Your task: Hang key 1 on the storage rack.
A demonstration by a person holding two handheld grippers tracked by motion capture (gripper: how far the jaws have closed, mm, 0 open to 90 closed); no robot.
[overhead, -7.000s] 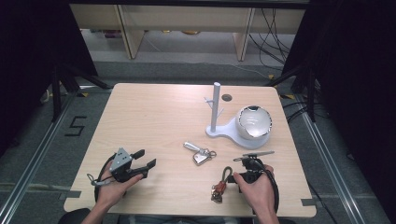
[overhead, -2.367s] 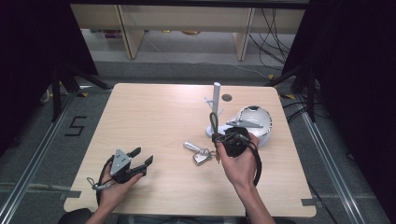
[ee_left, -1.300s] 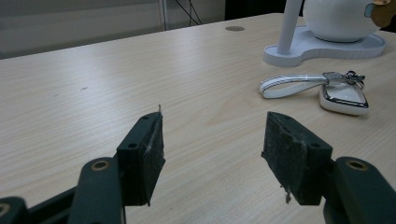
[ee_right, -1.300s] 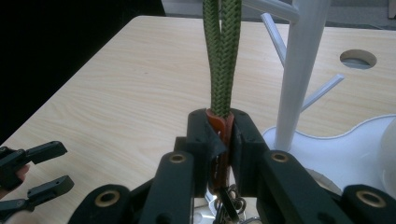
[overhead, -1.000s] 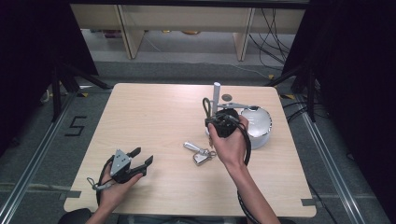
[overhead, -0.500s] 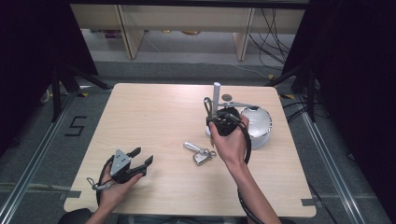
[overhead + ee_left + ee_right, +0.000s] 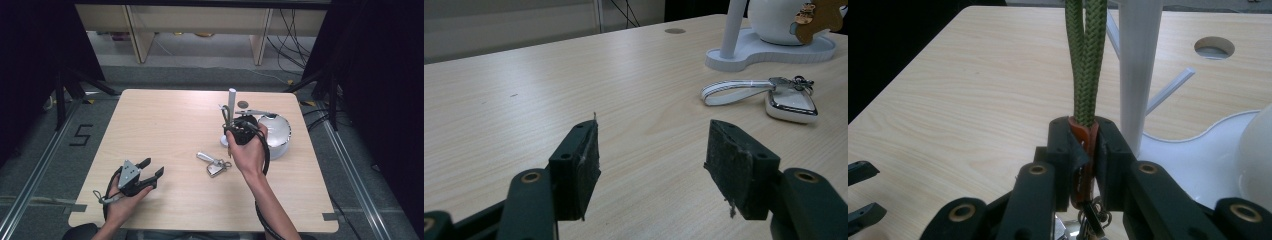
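My right gripper (image 7: 239, 128) (image 7: 1084, 145) is shut on the orange tab (image 7: 1081, 136) of a keychain. Its green cord loop (image 7: 1085, 65) stands up just left of the white stand's post (image 7: 1140, 65) (image 7: 232, 106). Metal keys hang below the jaws. A thin peg (image 7: 1170, 86) sticks out of the post behind the loop. At the table's front left, my left gripper (image 7: 151, 171) (image 7: 651, 167) rests open with nothing between its pads. A silver key fob (image 7: 216, 168) (image 7: 791, 102) with a white strap lies mid-table.
A white dome (image 7: 276, 131) sits on the stand's base (image 7: 769, 47), right of the post. A brown bear-shaped tag (image 7: 819, 15) hangs in front of it. A round cable hole (image 7: 243, 104) is in the table (image 7: 165, 120) behind the stand.
My right gripper lifted the keychain from the table's front edge and carried it back to the stand post; over the last second it barely shifted. The left gripper has stayed put.
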